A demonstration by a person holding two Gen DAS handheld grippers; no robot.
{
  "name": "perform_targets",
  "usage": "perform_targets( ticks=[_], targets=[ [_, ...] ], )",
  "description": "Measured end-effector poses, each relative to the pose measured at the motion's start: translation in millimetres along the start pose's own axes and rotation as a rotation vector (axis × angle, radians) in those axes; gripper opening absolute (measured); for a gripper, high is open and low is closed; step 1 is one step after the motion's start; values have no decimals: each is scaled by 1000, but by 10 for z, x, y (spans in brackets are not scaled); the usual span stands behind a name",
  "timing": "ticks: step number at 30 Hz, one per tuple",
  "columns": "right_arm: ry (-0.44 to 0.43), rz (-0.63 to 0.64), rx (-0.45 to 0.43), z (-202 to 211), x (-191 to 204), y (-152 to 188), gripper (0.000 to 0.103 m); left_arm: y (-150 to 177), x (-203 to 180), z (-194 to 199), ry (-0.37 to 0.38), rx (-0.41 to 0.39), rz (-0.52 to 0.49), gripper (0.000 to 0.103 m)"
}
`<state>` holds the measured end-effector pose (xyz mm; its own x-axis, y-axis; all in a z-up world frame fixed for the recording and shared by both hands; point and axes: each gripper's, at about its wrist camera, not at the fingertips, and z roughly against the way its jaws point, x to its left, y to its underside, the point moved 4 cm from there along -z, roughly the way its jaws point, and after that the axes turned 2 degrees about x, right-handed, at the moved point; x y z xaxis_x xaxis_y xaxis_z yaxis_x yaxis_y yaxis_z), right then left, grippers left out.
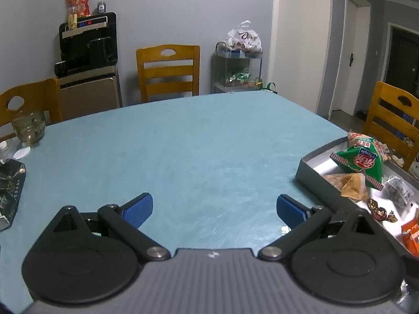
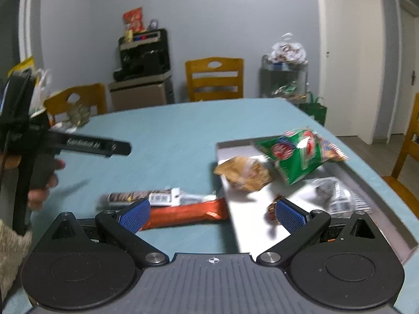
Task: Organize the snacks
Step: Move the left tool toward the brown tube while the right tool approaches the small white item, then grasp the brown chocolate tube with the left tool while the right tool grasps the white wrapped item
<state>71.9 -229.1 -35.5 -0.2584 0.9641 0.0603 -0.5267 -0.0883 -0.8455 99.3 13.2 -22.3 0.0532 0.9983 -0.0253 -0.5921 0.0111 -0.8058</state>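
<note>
I see both grippers over the blue table [image 1: 183, 141], and I take the tray [image 2: 222, 146] as my landmark. My left gripper [image 1: 214, 210] has its jaws spread wide with nothing between them, only bare tabletop; the tray lies just to its right. My right gripper [image 2: 212, 213] is released too, blue pads far apart, hanging over the tray's near left edge.

Inside the tray I count a green bag [image 2: 296, 154] at the far end, lying partly on a striped packet [image 2: 332, 150] behind it. A tan wrapped snack [image 2: 243, 174] sits at the tray's left wall, just in front of the green bag. A clear grey packet [image 2: 330, 191] lies toward the right side, and small foil candies [image 2: 272, 209] rest in the middle near my right pad. In the left view an orange pack [image 1: 412, 233] shows at the tray's near end.

Outside the tray, just left of it on the table, an orange bar [image 2: 183, 213] lies with one end touching the tray's wall, and a cookie tube [image 2: 141, 198] lies just beyond it. The right view is blurred.
</note>
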Motion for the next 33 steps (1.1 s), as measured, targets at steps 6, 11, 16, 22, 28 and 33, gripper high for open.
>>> perform_targets(
  ticks=[6,11,16,22,28,33],
  targets=[
    [-31,44,46,49,121,127,102,73,-53,-53,10,25,-27,102],
    [4,52,37,232,192,312,95,131,-190,-127,12,37,-85,102],
    [38,59,36,288,216,398,76,166,-286,-137,88,42,-138,102],
    [41,60,79,288,238,466,57,304,-342,-180,268,84,-251,102],
    [63,86,130,257,269,557,51,373,-344,-232,272,82,-284,102],
    [68,90,156,211,256,583,51,406,-307,-270,262,94,-296,102]
  ],
)
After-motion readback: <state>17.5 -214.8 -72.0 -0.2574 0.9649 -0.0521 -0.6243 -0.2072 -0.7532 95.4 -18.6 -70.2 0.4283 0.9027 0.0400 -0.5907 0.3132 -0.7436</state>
